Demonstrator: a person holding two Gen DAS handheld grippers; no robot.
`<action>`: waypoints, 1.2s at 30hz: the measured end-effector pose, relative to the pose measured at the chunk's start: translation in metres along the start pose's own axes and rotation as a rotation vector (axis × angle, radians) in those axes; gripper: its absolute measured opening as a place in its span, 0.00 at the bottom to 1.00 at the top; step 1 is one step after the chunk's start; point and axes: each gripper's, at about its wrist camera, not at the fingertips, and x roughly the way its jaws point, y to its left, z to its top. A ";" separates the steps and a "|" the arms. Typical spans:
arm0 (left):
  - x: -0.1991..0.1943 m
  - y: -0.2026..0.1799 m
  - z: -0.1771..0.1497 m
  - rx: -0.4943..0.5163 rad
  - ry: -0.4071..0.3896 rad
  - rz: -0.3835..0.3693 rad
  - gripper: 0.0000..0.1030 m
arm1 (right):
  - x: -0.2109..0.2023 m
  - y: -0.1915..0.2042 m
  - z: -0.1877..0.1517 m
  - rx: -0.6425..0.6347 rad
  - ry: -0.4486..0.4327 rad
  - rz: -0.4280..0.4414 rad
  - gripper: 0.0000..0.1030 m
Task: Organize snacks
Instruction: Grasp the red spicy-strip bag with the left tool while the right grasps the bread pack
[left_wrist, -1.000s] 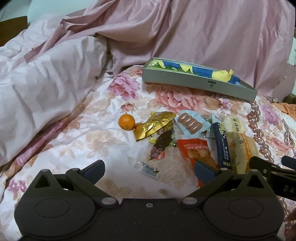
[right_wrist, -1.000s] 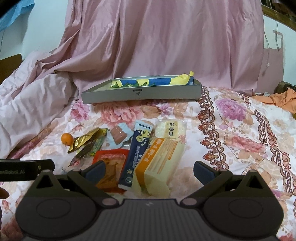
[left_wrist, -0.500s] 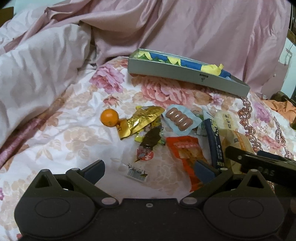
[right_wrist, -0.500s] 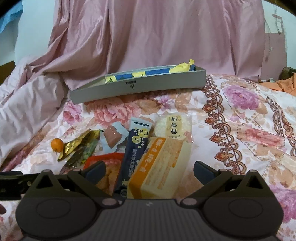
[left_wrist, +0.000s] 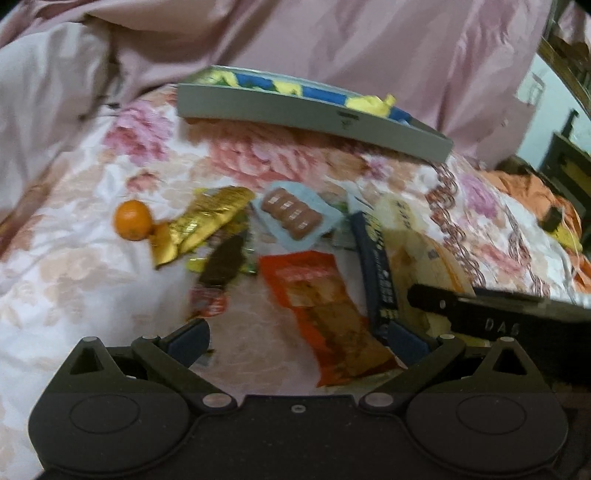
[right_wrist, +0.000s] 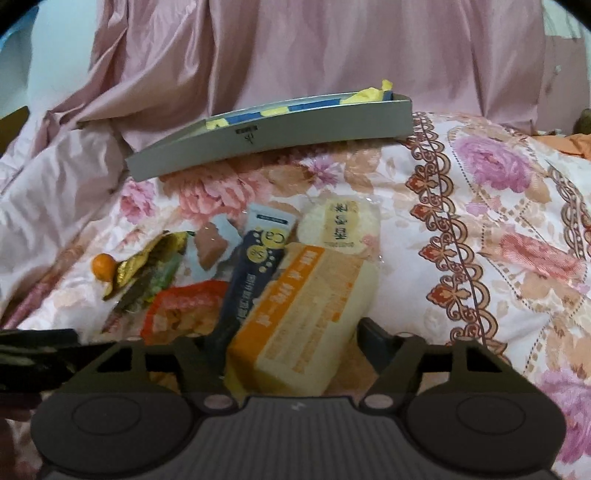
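- The right gripper (right_wrist: 291, 343) has dropped in low over the pile since a moment ago, and its jaws have just been closing around the orange-and-cream packet (right_wrist: 306, 317); the packet lies between them, the left finger looks pressed to its edge, but I cannot tell whether the right pad touches yet.
- The left gripper (left_wrist: 295, 339) has also moved closer and tipped downward; its jaws stand wide apart with nothing clamped, above the red snack pouch (left_wrist: 325, 310).
- The dark blue stick pack (right_wrist: 255, 273) lies touching the orange-and-cream packet on its left, so I judge it could be dragged along when the packet lifts.
- The rest of the snacks lie loose on the floral bedspread (right_wrist: 498, 236): a small orange (left_wrist: 133, 219), a gold wrapper (left_wrist: 207, 221) just beside it, a pale blue pack of brown biscuits (left_wrist: 291, 214).
- The grey tray (right_wrist: 280, 140) sits well beyond the pile near the pink drape, with blue and yellow wrapping already inside.
- By my reading, sorting has barely begun: this first grasp is forming, and the carry to the tray comes next.
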 end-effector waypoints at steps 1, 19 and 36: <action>0.004 -0.003 0.001 0.013 0.011 -0.008 0.99 | 0.000 -0.001 0.003 -0.013 0.010 0.012 0.68; 0.046 -0.007 0.012 -0.042 0.139 -0.072 0.51 | 0.004 -0.017 0.015 -0.003 0.054 0.089 0.66; 0.033 0.007 0.010 -0.035 0.181 -0.024 0.70 | 0.002 0.003 0.008 -0.104 0.055 0.106 0.69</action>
